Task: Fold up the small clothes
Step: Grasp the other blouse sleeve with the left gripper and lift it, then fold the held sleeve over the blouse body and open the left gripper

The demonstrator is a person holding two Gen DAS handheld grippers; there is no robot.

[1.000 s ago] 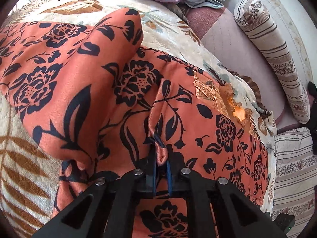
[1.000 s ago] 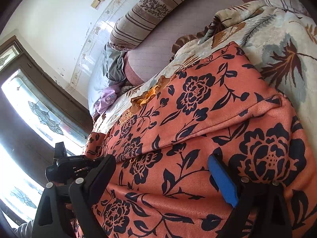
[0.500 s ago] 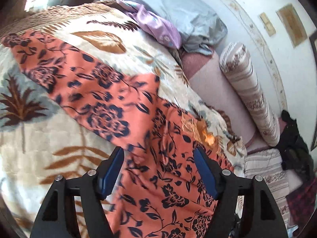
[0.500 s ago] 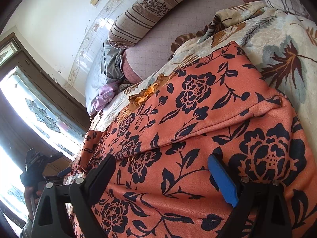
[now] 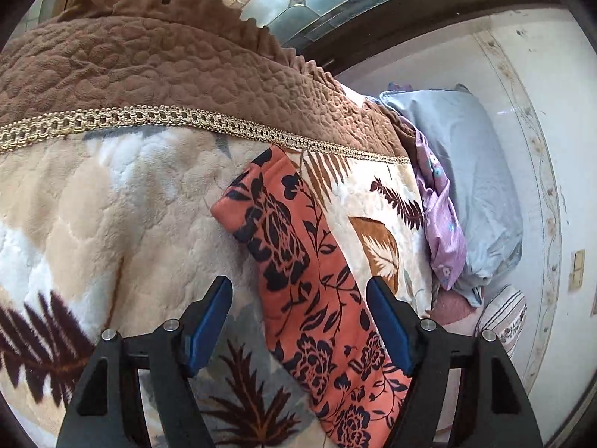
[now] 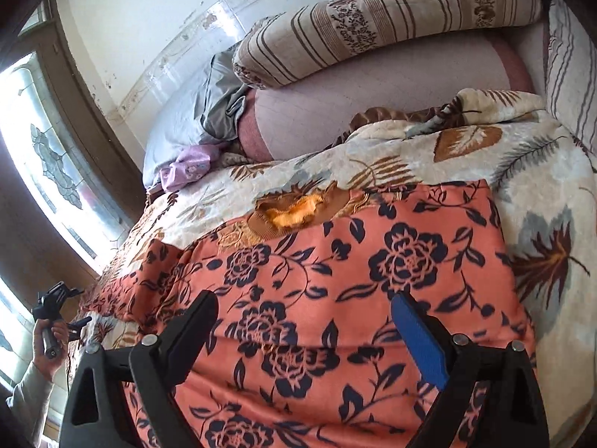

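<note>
Both grippers stand with fingers wide and nothing held: the left gripper, whose fingers have just been opening, hangs above one sleeve of the orange floral garment, the right gripper above its body. The garment lies spread on the leaf-patterned blanket. Beyond lie a purple cloth, a grey pillow and a striped bolster.

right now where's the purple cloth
In the right wrist view the purple cloth lies at the left, bunched at the head of the bed between the grey pillow and the leaf-print blanket, beyond the orange garment.
</note>
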